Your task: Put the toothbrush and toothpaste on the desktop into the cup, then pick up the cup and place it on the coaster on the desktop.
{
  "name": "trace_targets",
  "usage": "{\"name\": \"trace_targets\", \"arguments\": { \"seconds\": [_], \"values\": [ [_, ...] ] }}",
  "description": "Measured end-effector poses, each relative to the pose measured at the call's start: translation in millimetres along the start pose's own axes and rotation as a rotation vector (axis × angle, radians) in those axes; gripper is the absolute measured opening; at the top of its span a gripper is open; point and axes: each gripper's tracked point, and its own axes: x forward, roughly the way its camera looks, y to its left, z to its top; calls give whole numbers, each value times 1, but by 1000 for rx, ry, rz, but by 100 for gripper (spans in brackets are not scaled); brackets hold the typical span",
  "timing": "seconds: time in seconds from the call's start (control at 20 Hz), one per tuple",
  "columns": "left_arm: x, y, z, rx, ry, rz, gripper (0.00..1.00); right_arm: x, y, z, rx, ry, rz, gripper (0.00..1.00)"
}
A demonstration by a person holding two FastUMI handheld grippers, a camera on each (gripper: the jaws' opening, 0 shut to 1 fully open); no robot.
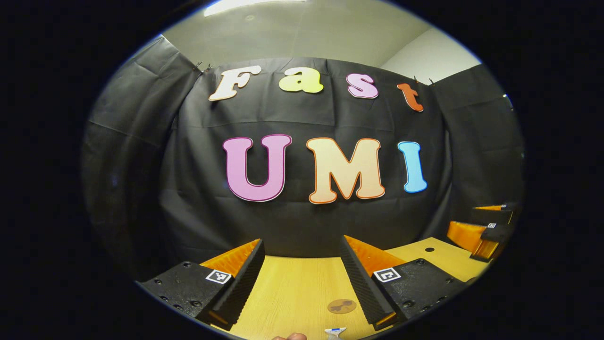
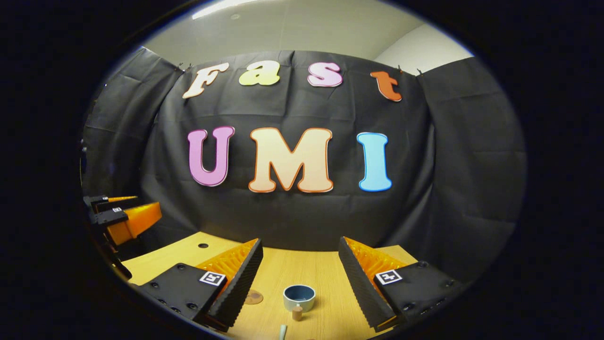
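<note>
Wooden table (image 2: 325,276) is lying under both raised tools: the right hand-held gripper (image 2: 300,278) is hanging spread and empty above the cup (image 2: 299,297), the coaster (image 2: 253,297) sitting just beside that cup; the left hand-held gripper (image 1: 302,283) is gaping too.

toothpaste (image 1: 335,333) cut by edge, toothbrush (image 2: 282,331) mostly cropped

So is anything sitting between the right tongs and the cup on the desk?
Nothing visible does. The right tongs hang open above the desk, and the cup stands in the gap between their fingers. A small cork-like piece sits just in front of the cup.
</note>
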Motion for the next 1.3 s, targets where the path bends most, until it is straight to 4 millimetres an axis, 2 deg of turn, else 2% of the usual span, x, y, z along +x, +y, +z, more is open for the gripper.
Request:
{"name": "trace_targets", "arguments": {
  "seconds": [0.3,0.5,0.65,0.85,1.1,1.3],
  "values": [
    [0,11,-7,6,11,21,93,9,15,-76,-52,234,53,99],
    [0,21,-12,8,22,46,93,6,18,-138,-77,422,72,100],
    [-2,29,-14,9,28,66,93,5,17,-176,-86,539,75,100],
    [-10,38,-20,12,47,96,93,0,14,-216,-101,674,75,100],
    [-19,41,-25,21,66,115,93,-17,14,-271,-116,894,99,100],
    [-24,42,-33,19,88,120,94,-22,18,-299,-112,1012,119,100]
  ]
}}
